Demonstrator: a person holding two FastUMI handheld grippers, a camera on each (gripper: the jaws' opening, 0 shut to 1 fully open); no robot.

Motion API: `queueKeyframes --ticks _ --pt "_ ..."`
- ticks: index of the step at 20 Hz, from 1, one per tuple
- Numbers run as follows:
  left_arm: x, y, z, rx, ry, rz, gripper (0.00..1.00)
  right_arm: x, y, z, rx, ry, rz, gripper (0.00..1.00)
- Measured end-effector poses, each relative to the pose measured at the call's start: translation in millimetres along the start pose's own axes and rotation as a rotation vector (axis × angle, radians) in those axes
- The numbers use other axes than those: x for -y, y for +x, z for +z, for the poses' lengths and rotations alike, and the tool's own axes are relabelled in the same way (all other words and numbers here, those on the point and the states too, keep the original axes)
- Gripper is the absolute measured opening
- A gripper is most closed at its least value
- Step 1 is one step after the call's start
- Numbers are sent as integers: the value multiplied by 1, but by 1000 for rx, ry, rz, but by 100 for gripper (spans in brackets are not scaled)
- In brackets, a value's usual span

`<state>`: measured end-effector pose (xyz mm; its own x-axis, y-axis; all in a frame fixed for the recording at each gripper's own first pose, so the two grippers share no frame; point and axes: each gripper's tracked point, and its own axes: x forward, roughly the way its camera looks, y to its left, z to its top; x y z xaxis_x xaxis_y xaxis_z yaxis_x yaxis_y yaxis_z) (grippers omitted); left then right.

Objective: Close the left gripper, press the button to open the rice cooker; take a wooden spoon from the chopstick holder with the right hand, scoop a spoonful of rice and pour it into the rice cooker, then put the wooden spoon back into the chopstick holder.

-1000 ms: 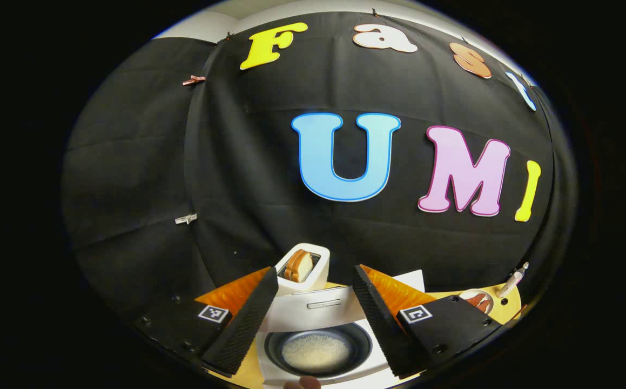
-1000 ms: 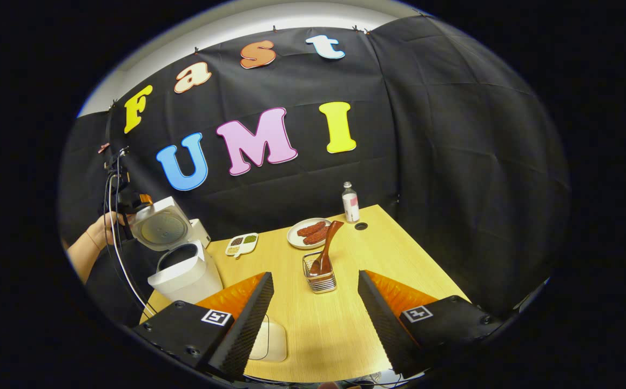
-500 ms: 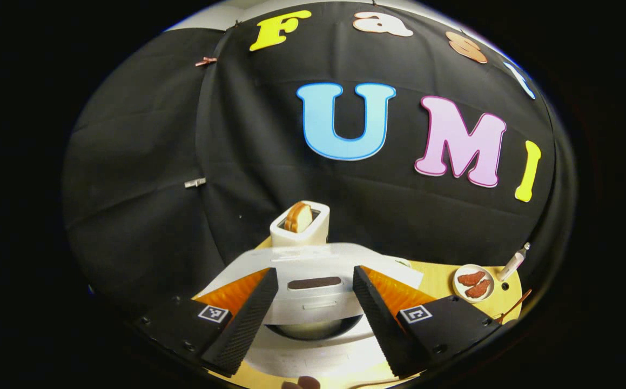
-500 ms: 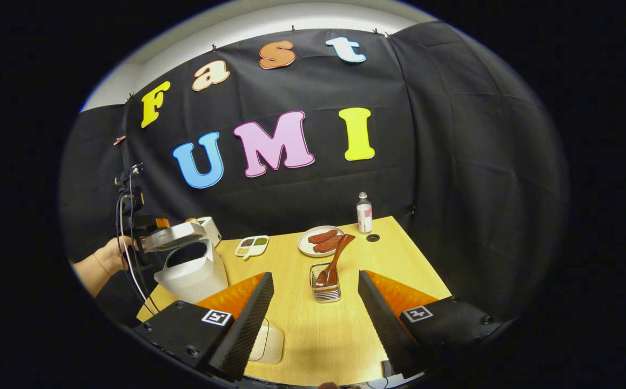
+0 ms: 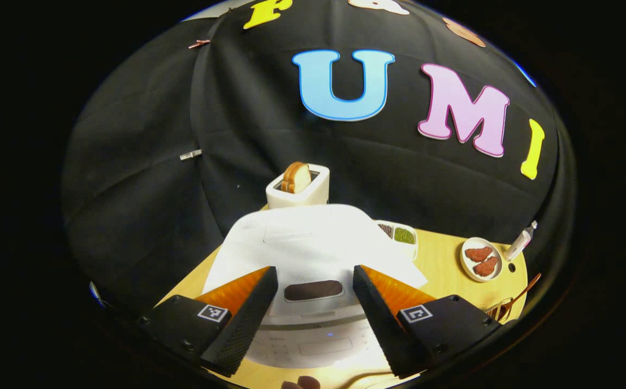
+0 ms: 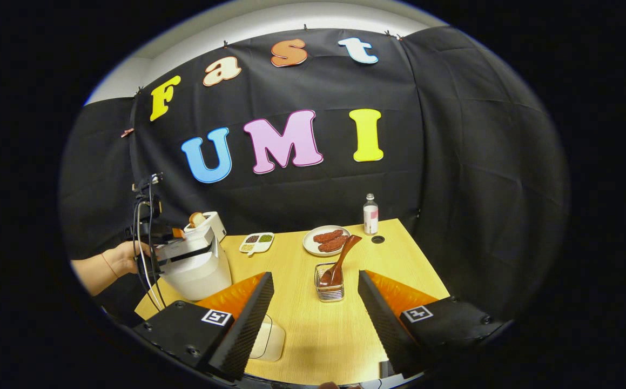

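The white rice cooker (image 5: 313, 243) sits right under my left gripper (image 5: 314, 275), which is open. Its fingers stand apart on either side of the dark panel on the lid's front. The lid lies down or nearly down on the body (image 6: 196, 265); a hand holds the left gripper (image 6: 153, 227) over it. My right gripper (image 6: 315, 278) hangs open above the table with nothing between its fingers. Ahead of it the wooden spoon (image 6: 340, 259) leans in the wire chopstick holder (image 6: 330, 286). A white dish (image 6: 269, 337) lies partly behind the right gripper's left finger.
A toaster with bread (image 5: 297, 186) stands behind the cooker. A divided dish of beans (image 6: 257, 241), a plate of sausages (image 6: 328, 240) and a small bottle (image 6: 370, 213) sit toward the back of the wooden table (image 6: 313, 329). Black cloth walls the booth.
The rice cooker's lid has swung from fully open down onto the body, hiding the rice in the pot, with the left gripper following it down. The right gripper shifted slightly.
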<state>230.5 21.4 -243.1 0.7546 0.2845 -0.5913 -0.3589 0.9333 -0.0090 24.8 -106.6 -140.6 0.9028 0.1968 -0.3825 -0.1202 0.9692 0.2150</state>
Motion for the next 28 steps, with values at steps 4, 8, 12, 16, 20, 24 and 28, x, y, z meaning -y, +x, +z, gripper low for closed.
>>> queueKeyframes --ticks 4,8,12,16,20,24,28 --pt "5 13 -32 -75 54 -11 100 1 -3 -10 -13 12 -1 99" --pt "6 13 -36 -77 66 0 100 1 -8 -11 -11 29 0 99" --pt "4 9 -31 -68 43 -1 100 0 -13 -14 -6 22 4 99" --pt "1 1 -20 0 44 -2 96 -4 -15 -17 -9 34 13 99" --pt "0 -30 5 123 67 -45 94 -7 -13 -11 11 23 14 98" --pt "12 -74 33 251 121 -114 95 -18 -7 -6 20 1 33 99" --pt "24 -131 52 380 134 -195 95 -26 1 7 43 -21 52 98"
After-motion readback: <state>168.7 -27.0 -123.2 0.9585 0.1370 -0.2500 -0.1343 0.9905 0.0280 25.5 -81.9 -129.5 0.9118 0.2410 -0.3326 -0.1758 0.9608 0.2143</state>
